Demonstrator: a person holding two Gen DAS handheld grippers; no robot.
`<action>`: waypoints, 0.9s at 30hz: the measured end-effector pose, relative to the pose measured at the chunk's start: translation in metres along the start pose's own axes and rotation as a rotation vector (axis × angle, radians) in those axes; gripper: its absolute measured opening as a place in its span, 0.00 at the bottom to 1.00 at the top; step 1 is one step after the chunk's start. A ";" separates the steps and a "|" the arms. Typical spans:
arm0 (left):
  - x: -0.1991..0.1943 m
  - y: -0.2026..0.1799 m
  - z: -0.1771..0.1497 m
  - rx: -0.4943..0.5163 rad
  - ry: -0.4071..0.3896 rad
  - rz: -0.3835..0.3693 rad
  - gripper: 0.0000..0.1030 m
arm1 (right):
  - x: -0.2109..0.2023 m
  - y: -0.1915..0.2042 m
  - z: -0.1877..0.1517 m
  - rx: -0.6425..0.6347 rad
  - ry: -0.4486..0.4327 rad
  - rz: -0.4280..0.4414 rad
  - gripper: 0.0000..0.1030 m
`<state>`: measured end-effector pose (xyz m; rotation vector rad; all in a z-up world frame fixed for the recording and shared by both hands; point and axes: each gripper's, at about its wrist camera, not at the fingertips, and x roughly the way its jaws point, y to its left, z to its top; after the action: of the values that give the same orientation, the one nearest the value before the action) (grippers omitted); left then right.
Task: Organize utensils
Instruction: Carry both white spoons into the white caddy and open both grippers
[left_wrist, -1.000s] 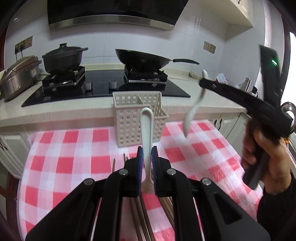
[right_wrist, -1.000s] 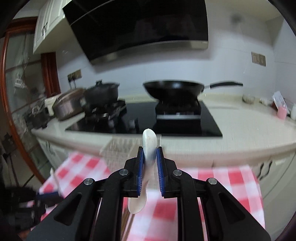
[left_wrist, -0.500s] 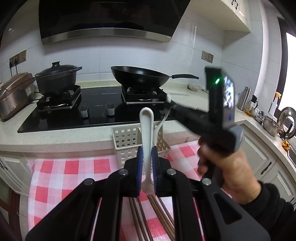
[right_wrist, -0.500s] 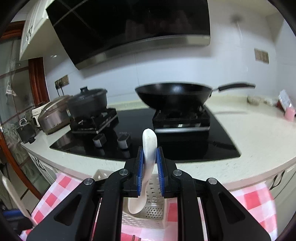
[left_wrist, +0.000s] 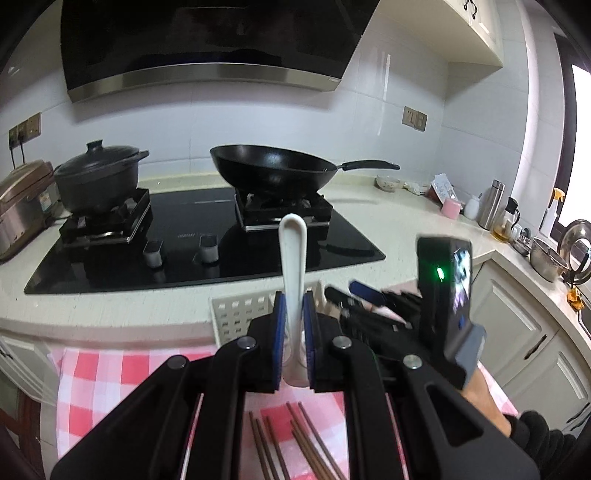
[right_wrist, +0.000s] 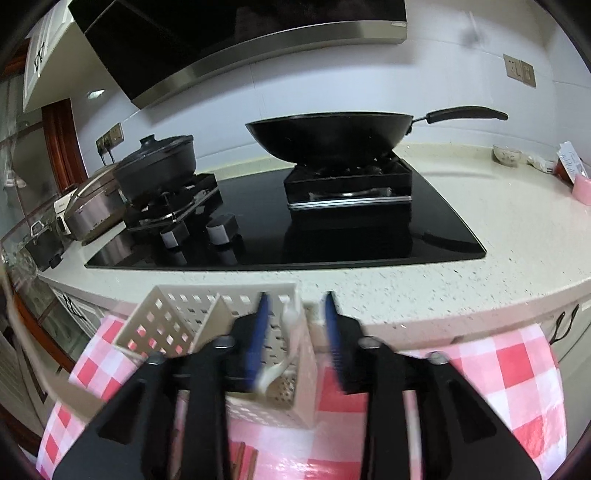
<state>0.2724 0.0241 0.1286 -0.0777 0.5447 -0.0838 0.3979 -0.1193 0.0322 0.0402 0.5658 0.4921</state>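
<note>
Spoon (right_wrist: 284, 343) dropping between just-parted right claw (right_wrist: 295, 332) jaws into caddy (right_wrist: 177, 317); may snag. Left claw (left_wrist: 294, 332) clamps second spoon (left_wrist: 292, 258); collision risk, claws near.

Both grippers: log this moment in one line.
left gripper: shut on white spoon | right gripper: jaws just opening, second spoon dropping into utensil basket | chopsticks: on cloth

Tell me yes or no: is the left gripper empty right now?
No. The left gripper is clamped on an upright white spoon, whose handle stands up between the blue pads in the left wrist view.
</note>
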 end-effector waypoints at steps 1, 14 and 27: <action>0.004 -0.003 0.004 0.007 -0.002 -0.001 0.09 | -0.003 -0.003 -0.002 0.002 0.001 -0.006 0.35; 0.070 -0.024 0.037 0.079 0.011 0.042 0.09 | -0.051 -0.035 -0.016 0.017 -0.016 -0.038 0.49; 0.134 -0.038 0.002 0.214 0.172 0.088 0.14 | -0.071 -0.039 -0.027 0.012 -0.014 -0.029 0.57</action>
<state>0.3853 -0.0273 0.0649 0.1632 0.7069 -0.0628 0.3488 -0.1888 0.0391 0.0473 0.5551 0.4602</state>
